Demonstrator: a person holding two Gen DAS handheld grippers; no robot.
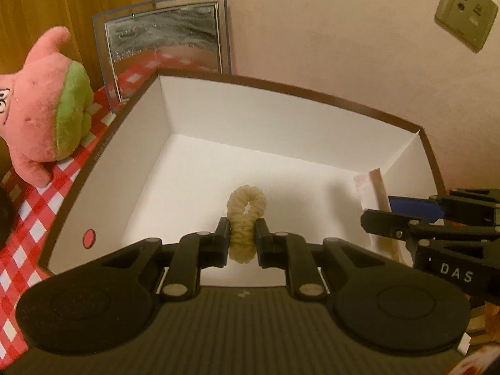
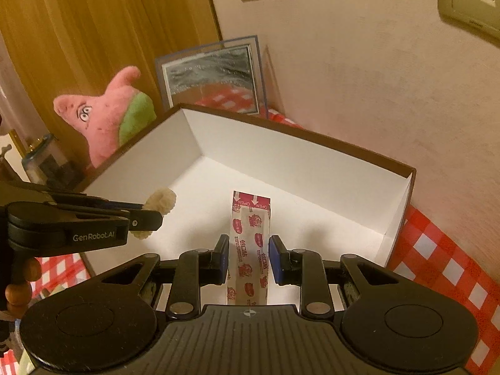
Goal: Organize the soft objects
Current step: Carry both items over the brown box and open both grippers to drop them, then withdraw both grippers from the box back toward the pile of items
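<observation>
Both tongs are hanging over the open white box (image 1: 200, 115) right now, each with something in its grip. Left tongs (image 1: 243, 240) are squeezed in on a fuzzy beige hair scrunchie (image 1: 247, 218), so the loop gets pinched flat in the middle between the two black pads, with one end poking out past the tips toward the box floor and the other bulging back toward the camera. From the right wrist view you can see those same tongs coming in from the left with the scrunchie (image 2: 161, 203) sticking out both sides of the tips. Right tongs (image 2: 248, 257) are narrowed down around a wrapped band-aid (image 2: 251, 243), a long strip with pink print and "OPEN" arrows on its far end. The strip runs straight forward between the blue-faced pads; the left pad looks to be touching its edge, and on the right there's a thin sliver where I can't tell if it's actually touching. Past the box, off to the left of both tongs, a pink and green plush starfish (image 1: 47, 106) sits on the red checkered tablecloth (image 1: 28, 237), and a small framed mirror (image 1: 165, 40) leans against the wall behind the box.
</observation>
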